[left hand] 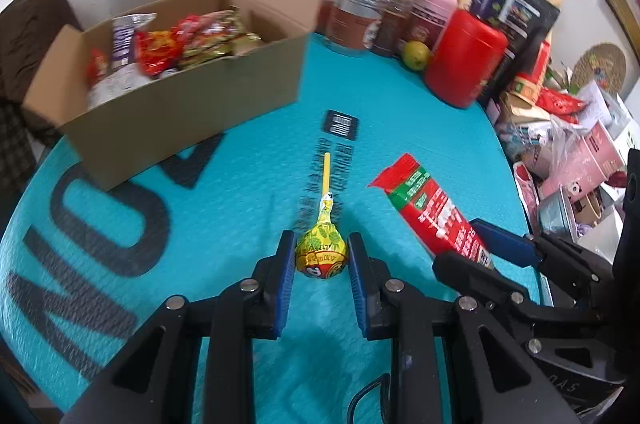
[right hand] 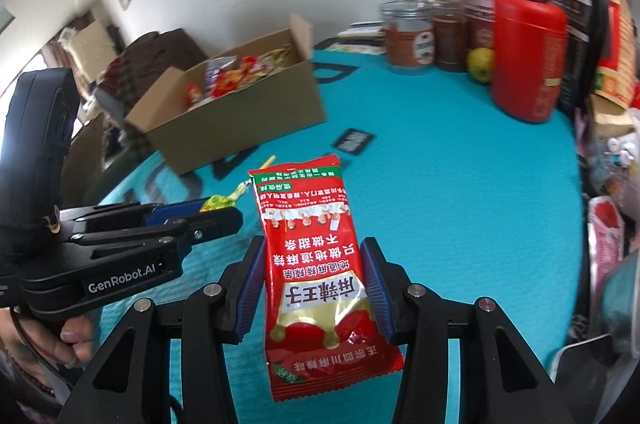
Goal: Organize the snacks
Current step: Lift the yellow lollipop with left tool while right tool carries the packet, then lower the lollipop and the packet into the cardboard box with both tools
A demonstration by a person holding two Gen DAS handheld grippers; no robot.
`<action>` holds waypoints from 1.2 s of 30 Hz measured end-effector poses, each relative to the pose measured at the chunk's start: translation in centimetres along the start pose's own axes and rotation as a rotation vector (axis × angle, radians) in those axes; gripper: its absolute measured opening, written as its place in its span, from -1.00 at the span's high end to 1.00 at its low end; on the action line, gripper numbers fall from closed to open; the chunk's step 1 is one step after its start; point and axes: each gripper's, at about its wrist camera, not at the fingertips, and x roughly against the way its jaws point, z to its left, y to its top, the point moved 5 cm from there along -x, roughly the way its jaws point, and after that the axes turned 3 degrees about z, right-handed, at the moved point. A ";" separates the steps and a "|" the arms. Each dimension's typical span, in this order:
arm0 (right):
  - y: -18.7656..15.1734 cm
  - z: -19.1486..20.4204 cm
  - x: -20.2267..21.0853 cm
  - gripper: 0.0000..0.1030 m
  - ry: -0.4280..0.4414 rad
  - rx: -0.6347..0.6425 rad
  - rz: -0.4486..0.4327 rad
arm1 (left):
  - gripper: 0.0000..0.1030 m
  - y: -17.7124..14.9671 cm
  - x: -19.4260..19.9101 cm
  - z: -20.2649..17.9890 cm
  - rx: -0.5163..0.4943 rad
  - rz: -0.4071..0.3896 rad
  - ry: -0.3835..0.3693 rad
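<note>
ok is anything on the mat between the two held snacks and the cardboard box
Nothing visible. The lollipop and red packet face bare mat up to the box. The jars stand off to its right.

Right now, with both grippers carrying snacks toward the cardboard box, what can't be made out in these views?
- Open brown cardboard box: blurred in both views; its front wall hides the lower contents.
- Red foil snack packet: in the left wrist view, the right gripper covers its lower end.
- Yellow-wrapped lollipop: mostly hidden behind the left gripper in the right wrist view.
</note>
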 end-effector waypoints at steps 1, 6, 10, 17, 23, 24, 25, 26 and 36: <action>0.0 0.5 -0.1 0.09 0.009 0.009 0.002 | 0.51 -0.1 0.4 0.4 0.009 -0.006 0.004; 0.2 3.2 -0.4 0.09 0.065 0.066 0.006 | 0.51 -0.8 2.7 2.5 0.063 -0.051 0.028; 0.7 5.2 -0.5 0.09 0.119 0.093 -0.001 | 0.51 -1.0 4.4 3.9 0.103 -0.088 0.042; 2.2 8.2 0.7 0.09 0.165 0.162 -0.036 | 0.51 -0.5 7.9 5.6 0.126 -0.175 0.063; 4.3 9.7 2.0 0.09 0.178 0.221 -0.080 | 0.51 1.1 10.2 6.3 0.126 -0.246 0.069; 4.9 10.0 2.2 0.09 0.174 0.233 -0.091 | 0.51 1.6 10.6 6.4 0.123 -0.261 0.070; 5.4 10.1 2.3 0.09 0.173 0.239 -0.099 | 0.51 1.9 10.9 6.5 0.120 -0.273 0.071; 5.9 10.3 2.5 0.09 0.174 0.248 -0.110 | 0.51 2.4 11.3 6.6 0.116 -0.288 0.072; 11.0 11.5 3.0 0.09 0.162 0.292 -0.200 | 0.51 7.4 13.2 7.5 0.081 -0.385 0.067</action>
